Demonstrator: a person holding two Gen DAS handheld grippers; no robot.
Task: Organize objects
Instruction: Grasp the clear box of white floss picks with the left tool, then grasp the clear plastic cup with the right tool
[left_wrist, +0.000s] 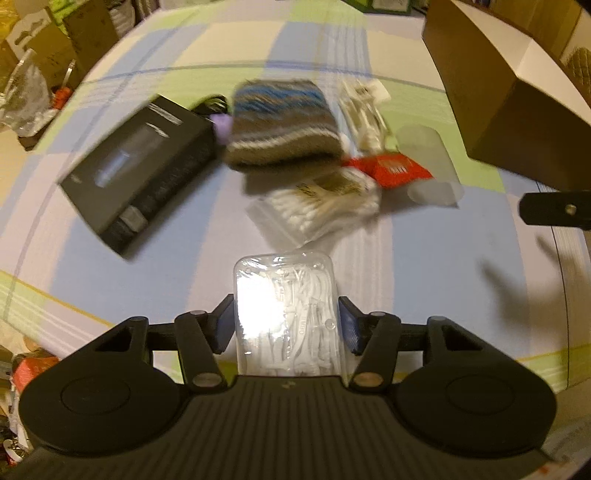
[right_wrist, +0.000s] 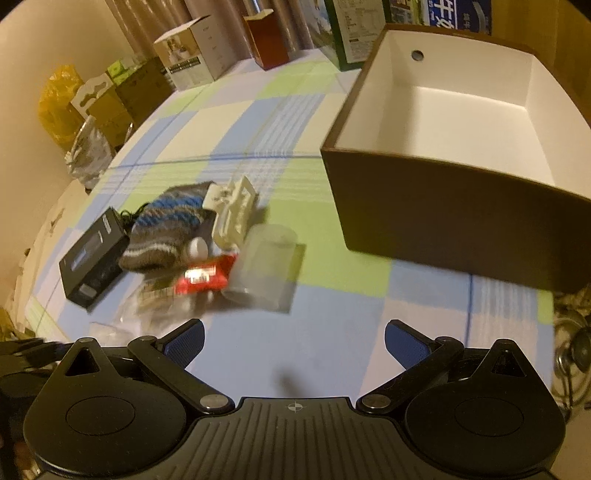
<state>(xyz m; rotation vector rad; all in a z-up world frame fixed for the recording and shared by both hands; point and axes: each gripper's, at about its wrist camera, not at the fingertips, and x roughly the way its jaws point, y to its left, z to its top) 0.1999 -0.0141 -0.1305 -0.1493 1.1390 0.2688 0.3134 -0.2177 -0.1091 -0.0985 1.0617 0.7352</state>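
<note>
Our left gripper (left_wrist: 286, 326) pinches the clear floss-pick case (left_wrist: 286, 314) near us; beyond lie cotton swabs (left_wrist: 317, 206), a red packet (left_wrist: 388, 168), a striped hat (left_wrist: 280, 122) and a black box (left_wrist: 136, 173). Our right gripper (right_wrist: 294, 345) is spread, with the brown box (right_wrist: 443, 218) far right.
</note>
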